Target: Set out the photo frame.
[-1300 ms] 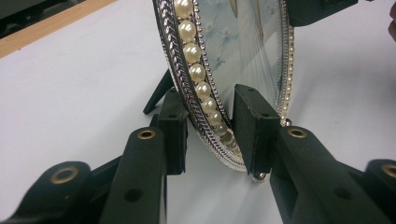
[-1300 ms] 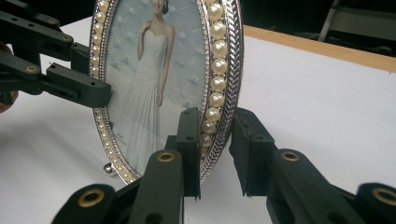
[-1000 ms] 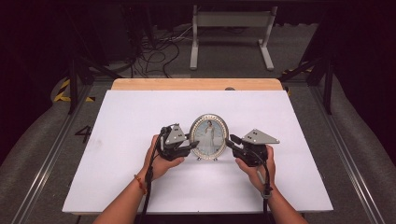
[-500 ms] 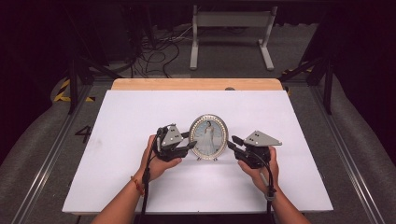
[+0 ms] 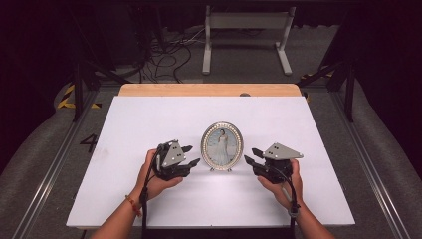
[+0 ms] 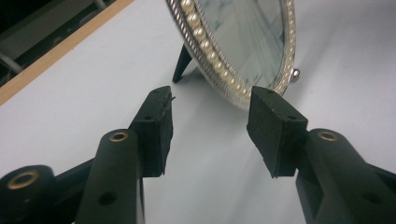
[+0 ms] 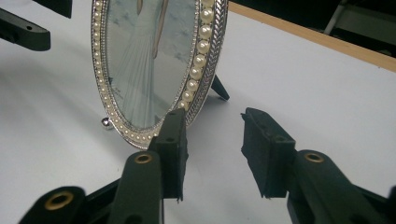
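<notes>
Two open grippers flanking upright picture frame [image 5: 222, 147]

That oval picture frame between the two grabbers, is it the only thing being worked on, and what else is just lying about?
Part of the job:
- oval picture frame, standing on its stand
- left gripper, jaws just opened, nothing between them
- right gripper, jaws just opened, nothing between them

Just there:
- white table top
- wooden strip at its far edge
- cables on the floor

White table top [image 5: 149, 124] with one standing frame

An oval pearl-rimmed photo frame [image 5: 222, 146] stands upright just toward six o'clock of centre; a bare wooden strip [image 5: 209, 90] runs along twelve o'clock.
</notes>
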`<action>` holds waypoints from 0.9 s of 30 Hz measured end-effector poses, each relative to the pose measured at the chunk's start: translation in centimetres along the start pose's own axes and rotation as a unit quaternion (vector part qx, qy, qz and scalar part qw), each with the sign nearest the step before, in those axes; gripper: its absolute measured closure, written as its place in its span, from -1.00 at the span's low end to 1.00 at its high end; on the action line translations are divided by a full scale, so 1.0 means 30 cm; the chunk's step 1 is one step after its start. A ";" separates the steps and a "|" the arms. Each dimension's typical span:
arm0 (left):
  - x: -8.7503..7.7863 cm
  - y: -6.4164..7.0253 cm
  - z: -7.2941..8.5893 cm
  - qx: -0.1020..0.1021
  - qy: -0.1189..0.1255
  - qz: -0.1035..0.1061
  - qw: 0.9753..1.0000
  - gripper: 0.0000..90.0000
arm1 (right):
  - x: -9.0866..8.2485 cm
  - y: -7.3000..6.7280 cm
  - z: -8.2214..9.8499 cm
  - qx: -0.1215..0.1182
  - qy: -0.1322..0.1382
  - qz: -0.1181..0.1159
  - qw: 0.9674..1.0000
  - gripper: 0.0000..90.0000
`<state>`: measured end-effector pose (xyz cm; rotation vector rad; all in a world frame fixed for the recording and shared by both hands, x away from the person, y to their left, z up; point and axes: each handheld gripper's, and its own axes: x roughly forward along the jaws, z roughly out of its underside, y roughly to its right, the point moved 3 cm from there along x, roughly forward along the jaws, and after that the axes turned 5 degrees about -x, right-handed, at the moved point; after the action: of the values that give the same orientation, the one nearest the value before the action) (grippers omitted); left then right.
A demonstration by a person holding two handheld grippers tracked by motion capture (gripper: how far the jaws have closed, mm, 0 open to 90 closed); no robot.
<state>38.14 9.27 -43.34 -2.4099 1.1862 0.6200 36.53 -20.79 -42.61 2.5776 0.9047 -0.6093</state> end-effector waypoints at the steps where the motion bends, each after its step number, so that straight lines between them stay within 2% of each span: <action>1: -0.009 -0.003 0.010 -0.005 0.001 -0.001 1.000 0.09 | -0.004 0.000 0.002 -0.004 0.000 0.000 1.000 0.30; 6: -0.044 -0.016 0.047 -0.013 -0.002 -0.012 1.000 -0.07 | -0.025 0.004 0.017 -0.023 0.001 -0.004 1.000 0.20; 11: -0.074 -0.019 0.097 -0.014 -0.012 -0.011 1.000 -0.30 | -0.057 0.016 0.042 -0.041 0.009 -0.005 0.999 0.00; 14: -0.085 -0.020 0.121 -0.024 -0.012 -0.014 1.000 -0.44 | -0.074 0.028 0.055 -0.043 0.008 0.005 0.999 -0.10; 16: -0.092 -0.022 0.129 -0.025 -0.013 -0.015 0.999 -0.45 | -0.081 0.033 0.060 -0.044 0.007 0.005 0.999 -0.12; 17: -0.103 -0.023 0.141 -0.026 -0.009 -0.013 1.000 -0.47 | -0.095 0.045 0.073 -0.050 0.005 0.017 0.999 -0.15; 24: -0.138 -0.019 0.181 -0.032 -0.010 -0.023 0.999 -0.63 | -0.128 0.070 0.114 -0.049 0.003 0.020 0.999 -0.26; 27: -0.166 -0.021 0.214 -0.041 -0.007 -0.022 0.999 -0.66 | -0.141 0.083 0.144 -0.046 -0.002 0.019 0.999 -0.33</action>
<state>34.55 16.13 -45.90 -2.4891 1.1187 0.6839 33.95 -26.69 -43.73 2.5049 0.8586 -0.5491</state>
